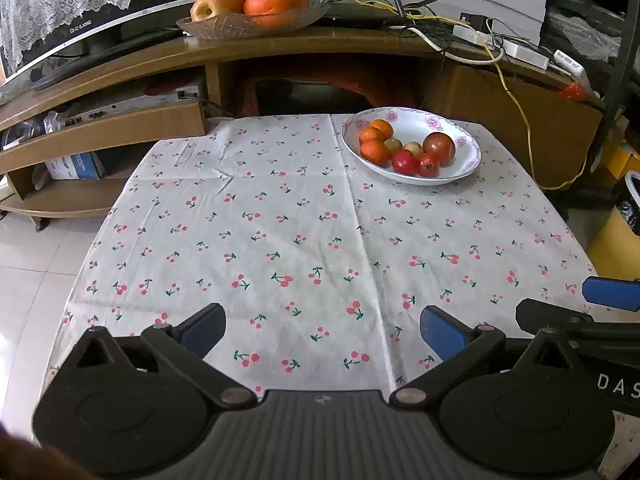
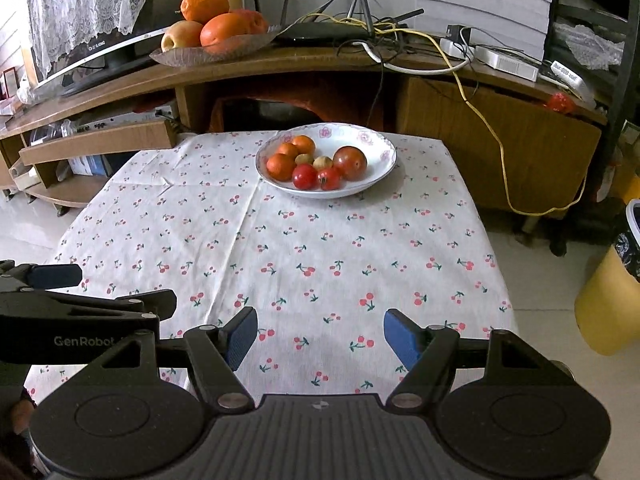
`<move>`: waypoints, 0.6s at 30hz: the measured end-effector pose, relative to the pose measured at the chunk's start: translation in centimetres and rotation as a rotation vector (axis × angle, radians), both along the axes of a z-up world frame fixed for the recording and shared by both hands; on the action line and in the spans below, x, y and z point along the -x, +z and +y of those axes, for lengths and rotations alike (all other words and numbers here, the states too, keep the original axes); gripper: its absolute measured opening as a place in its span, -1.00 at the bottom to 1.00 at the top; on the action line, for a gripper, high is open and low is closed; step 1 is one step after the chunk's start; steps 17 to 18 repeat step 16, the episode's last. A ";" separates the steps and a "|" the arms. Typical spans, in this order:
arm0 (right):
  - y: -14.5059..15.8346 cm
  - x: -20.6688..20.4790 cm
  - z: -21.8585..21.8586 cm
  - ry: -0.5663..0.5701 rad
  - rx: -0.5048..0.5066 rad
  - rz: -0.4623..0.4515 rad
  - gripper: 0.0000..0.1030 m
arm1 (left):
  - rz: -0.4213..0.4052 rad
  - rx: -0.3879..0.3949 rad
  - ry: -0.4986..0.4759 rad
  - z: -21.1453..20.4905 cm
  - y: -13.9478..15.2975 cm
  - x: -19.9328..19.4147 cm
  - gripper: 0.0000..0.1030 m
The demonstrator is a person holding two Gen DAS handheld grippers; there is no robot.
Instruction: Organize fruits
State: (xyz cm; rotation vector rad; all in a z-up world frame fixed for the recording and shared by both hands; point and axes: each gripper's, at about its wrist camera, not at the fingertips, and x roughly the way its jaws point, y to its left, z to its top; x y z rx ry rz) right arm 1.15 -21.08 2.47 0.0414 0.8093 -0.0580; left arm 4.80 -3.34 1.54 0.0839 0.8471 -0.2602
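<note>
While both the left gripper [image 1: 322, 330] and right gripper [image 2: 320, 338] hang open and empty near, the round fruit plate [image 2: 384, 168], with no clear long axis, sits far right on the tablecloth [image 2: 280, 240].

White cherry-print cloth [image 1: 280, 208]; pink-floral white bowl [image 1: 468, 148]; blue fingers [image 2: 400, 336].

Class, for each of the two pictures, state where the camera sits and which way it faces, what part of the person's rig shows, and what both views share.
Left wrist: sits on the left gripper, looks forward and down over the cherry tablecloth to the plate of fruit; its open blue fingers show, the right gripper at right.
Right wrist: sits on the right gripper, facing likewise; the left gripper shows at left.
Shared: the tablecloth, the plate, the glass fruit dish on the wooden shelf.
</note>
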 end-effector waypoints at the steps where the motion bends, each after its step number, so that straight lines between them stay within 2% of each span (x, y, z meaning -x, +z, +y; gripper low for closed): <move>1: 0.0 0.0 0.0 0.001 -0.001 0.001 0.35 | 0.003 0.001 0.002 0.0 0.0 0.0 1.00; 18: -0.3 0.1 0.2 0.005 -0.002 0.017 0.36 | 0.023 -0.010 0.009 0.1 -0.5 0.2 1.00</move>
